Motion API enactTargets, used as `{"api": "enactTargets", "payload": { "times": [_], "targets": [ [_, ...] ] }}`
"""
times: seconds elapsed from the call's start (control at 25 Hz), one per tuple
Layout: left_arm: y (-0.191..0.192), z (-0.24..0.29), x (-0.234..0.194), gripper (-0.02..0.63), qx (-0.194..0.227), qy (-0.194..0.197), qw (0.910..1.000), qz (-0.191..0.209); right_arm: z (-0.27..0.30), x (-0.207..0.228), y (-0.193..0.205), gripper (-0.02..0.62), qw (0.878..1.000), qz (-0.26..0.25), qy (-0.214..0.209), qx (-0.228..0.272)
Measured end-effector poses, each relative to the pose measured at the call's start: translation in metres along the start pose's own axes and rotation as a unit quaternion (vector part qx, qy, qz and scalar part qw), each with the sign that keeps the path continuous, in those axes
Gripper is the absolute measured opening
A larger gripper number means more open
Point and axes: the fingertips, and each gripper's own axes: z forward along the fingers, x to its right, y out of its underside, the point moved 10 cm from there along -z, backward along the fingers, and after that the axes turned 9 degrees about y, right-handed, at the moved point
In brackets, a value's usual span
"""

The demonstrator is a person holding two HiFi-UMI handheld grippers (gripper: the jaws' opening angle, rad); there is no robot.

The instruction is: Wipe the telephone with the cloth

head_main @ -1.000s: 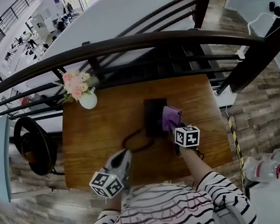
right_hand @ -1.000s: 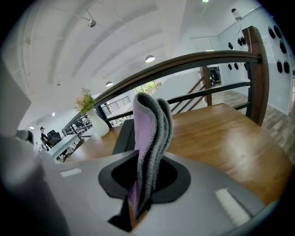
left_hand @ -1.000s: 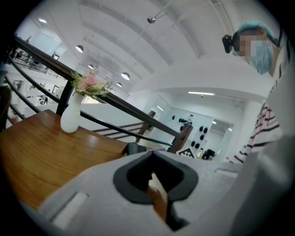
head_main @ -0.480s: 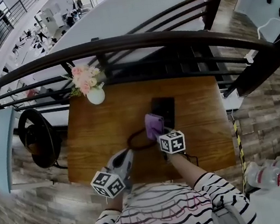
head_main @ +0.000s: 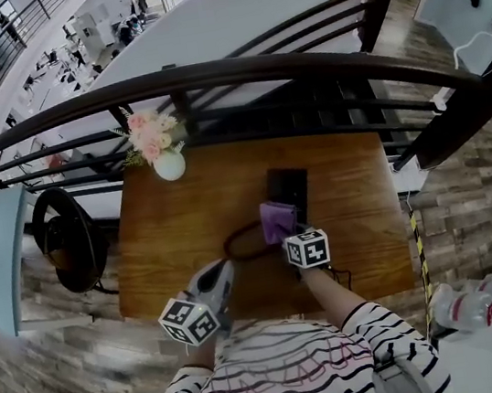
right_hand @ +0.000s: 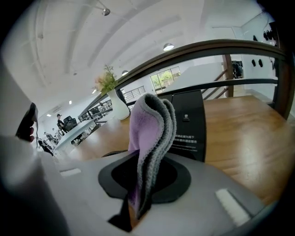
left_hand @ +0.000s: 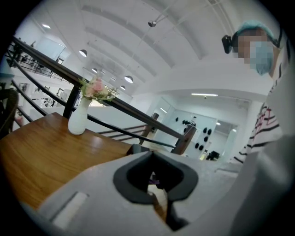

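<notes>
1. Right gripper view. The jaws of the right gripper [right_hand: 138, 203] are pressed together on a folded cloth [right_hand: 150, 138]. It has a lilac plush face and a grey knitted edge, and stands upright out of the pinch. Behind it, at 1 o'clock, is the telephone [right_hand: 189, 124], a flat, matt black slab whose lines of small white print are too fine to read. The table [right_hand: 239, 133] is glossy brown wood.
2. Left gripper view. The jaws of the left gripper [left_hand: 154, 193] are closed together with nothing between them. At 10 o'clock stands a smooth white vase [left_hand: 78, 117] with pink flowers.
3. Head view. The telephone [head_main: 289, 184] lies mid-table, and the cloth [head_main: 278, 220] touches its near end at 7 o'clock. A dark cord [head_main: 231, 245] loops at 9 o'clock of the cloth. The left gripper [head_main: 221, 273] is at the table's near edge, well apart from the telephone. One second ago the cloth sat at the telephone's 5 o'clock corner. The left gripper is unmoved.
</notes>
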Motion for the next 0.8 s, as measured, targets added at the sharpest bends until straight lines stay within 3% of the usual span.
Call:
{"api": "enactTargets", "payload": {
  "times": [0.6, 0.8],
  "targets": [
    [0.002, 0.021, 0.008, 0.002, -0.018, 0.041, 0.999, 0.001, -0.051, 0.071, 0.021, 0.054, 0.995, 0.053, 0.089, 0.012],
    [0.006, 0.021, 0.01, 0.002, -0.016, 0.041, 0.999, 0.0, -0.061, 0.077, 0.028, 0.054, 0.993, 0.063, 0.095, 0.011]
  ]
}}
